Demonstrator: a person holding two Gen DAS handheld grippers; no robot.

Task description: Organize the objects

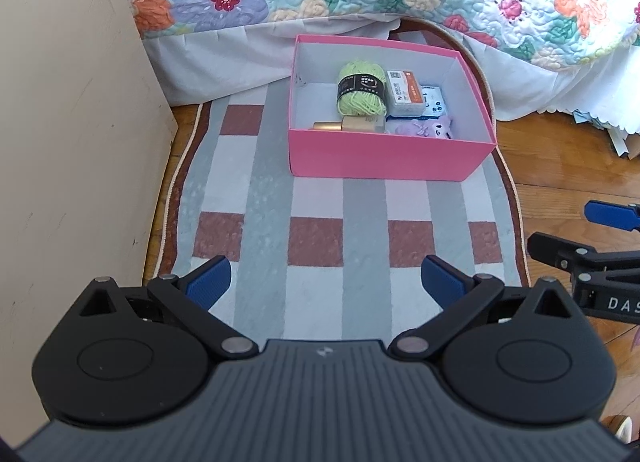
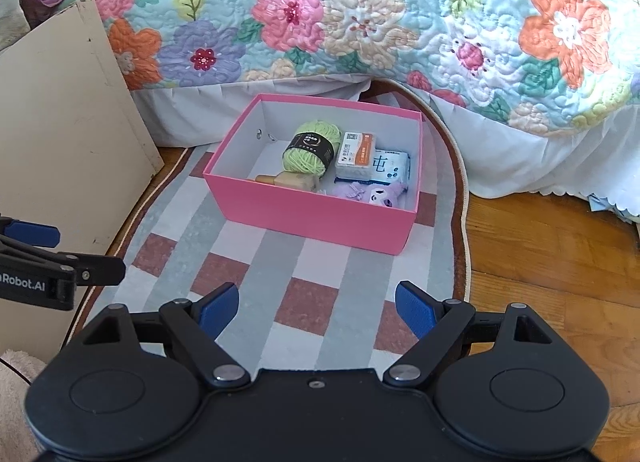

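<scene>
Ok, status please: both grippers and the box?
Left gripper open, empty. Right gripper open, empty. Pink cardboard box on checked rug, holding green yarn ball. Nothing blocking.

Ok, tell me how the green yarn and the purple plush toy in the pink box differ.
The green yarn is a plain skein wrapped in a black label band; the purple plush toy has a white face and no band. The yarn lies mid-box, the toy in the near right corner. Both are soft and rest inside the pink box.

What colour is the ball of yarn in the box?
Light green yarn ball with a black label band; clearest in the right wrist view.
</scene>
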